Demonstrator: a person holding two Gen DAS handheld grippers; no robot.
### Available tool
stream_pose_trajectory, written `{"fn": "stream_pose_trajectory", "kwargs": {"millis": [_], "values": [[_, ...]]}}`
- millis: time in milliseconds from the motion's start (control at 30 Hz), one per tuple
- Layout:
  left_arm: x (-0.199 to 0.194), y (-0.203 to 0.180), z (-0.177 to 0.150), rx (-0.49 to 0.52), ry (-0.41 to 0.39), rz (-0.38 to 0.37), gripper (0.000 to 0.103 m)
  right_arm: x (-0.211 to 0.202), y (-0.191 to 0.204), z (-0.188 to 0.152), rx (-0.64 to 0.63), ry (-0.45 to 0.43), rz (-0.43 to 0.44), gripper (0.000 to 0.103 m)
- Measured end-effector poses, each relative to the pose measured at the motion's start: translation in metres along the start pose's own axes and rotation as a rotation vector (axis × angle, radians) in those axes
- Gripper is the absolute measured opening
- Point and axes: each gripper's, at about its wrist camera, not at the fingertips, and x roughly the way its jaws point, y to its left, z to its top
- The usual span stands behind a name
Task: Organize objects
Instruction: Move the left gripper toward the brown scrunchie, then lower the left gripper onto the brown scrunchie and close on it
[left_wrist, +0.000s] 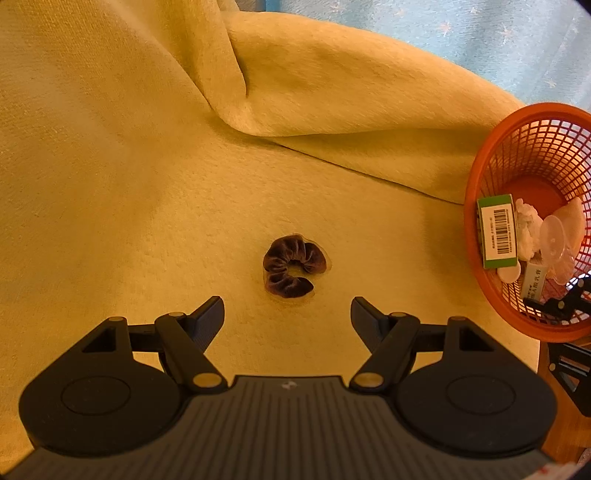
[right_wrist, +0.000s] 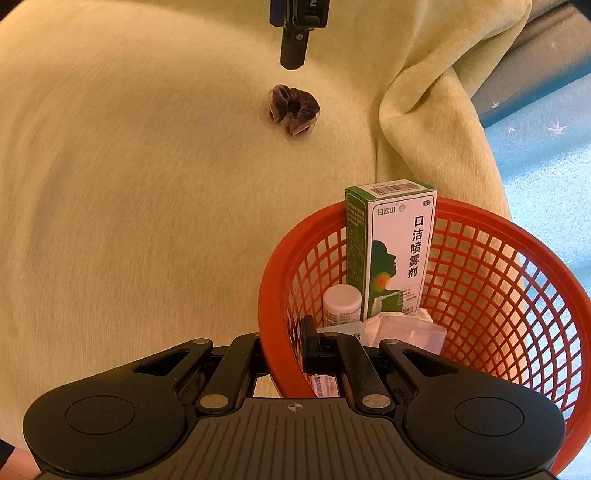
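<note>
My left tongs (left_wrist: 287, 314) were released, the two fingers wide apart, hovering just before a dark brown velvet scrunchie (left_wrist: 293, 266) that lay alone on the yellow blanket (left_wrist: 147, 166). The scrunchie was not touched by either finger. To the right stood an orange mesh basket (left_wrist: 476, 177) on the same blanket.

My right tongs (right_wrist: 284, 350) were clenched on the near rim of the basket (right_wrist: 517, 295), one finger outside the wall and one inside. In the basket a green and white medicine box (right_wrist: 391, 251) stood upright against the far wall. On its front I could read "白云山" and "口洁喷雾剂", with a barcode on the top flap. Beside it was a small white bottle (right_wrist: 341, 304) with a label too small to read, and some crumpled white paper (right_wrist: 384, 321) and clear plastic (right_wrist: 413, 332).
</note>
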Motion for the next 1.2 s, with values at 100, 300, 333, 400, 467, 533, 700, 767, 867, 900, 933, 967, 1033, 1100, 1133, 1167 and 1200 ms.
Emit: {"fn": "stream_pose_trajectory", "kwargs": {"millis": [100,300,333,400,467,533,700,767,867,900,933,967,1033,1100,1133,1167,1200], "values": [[0.004,0.001,0.001,-0.005,0.004,0.002,0.071,0.0,-0.001,0.001,0.004,0.002,0.001,0.001],[0.013,0.004,0.003,-0.021,0.011,0.004,0.071,0.001,-0.002,0.003,0.001,0.003,0.003,0.001],[0.015,0.005,0.003,-0.027,0.01,0.004,0.071,0.001,-0.002,0.003,0.001,0.003,0.003,0.001],[0.02,0.005,0.004,-0.041,0.009,0.007,0.072,0.002,-0.003,0.004,0.004,0.004,0.004,0.001],[0.026,0.007,0.006,-0.057,0.006,0.008,0.072,0.002,-0.002,0.004,0.006,0.005,0.004,0.001],[0.033,0.007,0.007,-0.081,0.002,0.0,0.072,0.002,-0.002,0.004,0.01,0.004,0.002,0.001],[0.051,0.008,0.013,-0.128,-0.002,-0.014,0.072,0.002,-0.002,0.001,0.009,-0.003,0.0,0.001],[0.057,0.009,0.016,-0.154,-0.001,-0.019,0.072,0.002,-0.002,0.0,0.011,-0.005,0.001,0.001],[0.066,0.014,0.019,-0.218,-0.002,-0.031,0.071,0.001,-0.002,0.001,0.019,-0.005,0.001,0.001],[0.069,0.015,0.02,-0.239,-0.004,-0.035,0.071,0.001,-0.002,0.001,0.022,-0.005,0.001,0.001],[0.073,0.017,0.021,-0.254,-0.002,-0.037,0.071,0.001,-0.002,0.001,0.025,-0.005,0.001,0.001],[0.076,0.018,0.022,-0.267,0.0,-0.039,0.069,0.001,-0.002,0.001,0.027,-0.006,0.0,0.001],[0.082,0.021,0.023,-0.275,0.007,-0.036,0.065,0.0,-0.001,0.0,0.031,-0.007,-0.001,0.001],[0.087,0.021,0.024,-0.272,0.015,-0.029,0.058,0.0,-0.001,-0.001,0.031,-0.009,-0.002,0.001],[0.088,0.021,0.024,-0.271,0.019,-0.03,0.055,0.0,-0.001,-0.001,0.031,-0.01,-0.002,0.001],[0.089,0.021,0.024,-0.268,0.022,-0.034,0.051,-0.001,-0.001,-0.002,0.032,-0.011,-0.002,0.001],[0.089,0.021,0.023,-0.262,0.024,-0.036,0.045,0.0,-0.001,-0.002,0.033,-0.012,-0.002,0.001]]}}
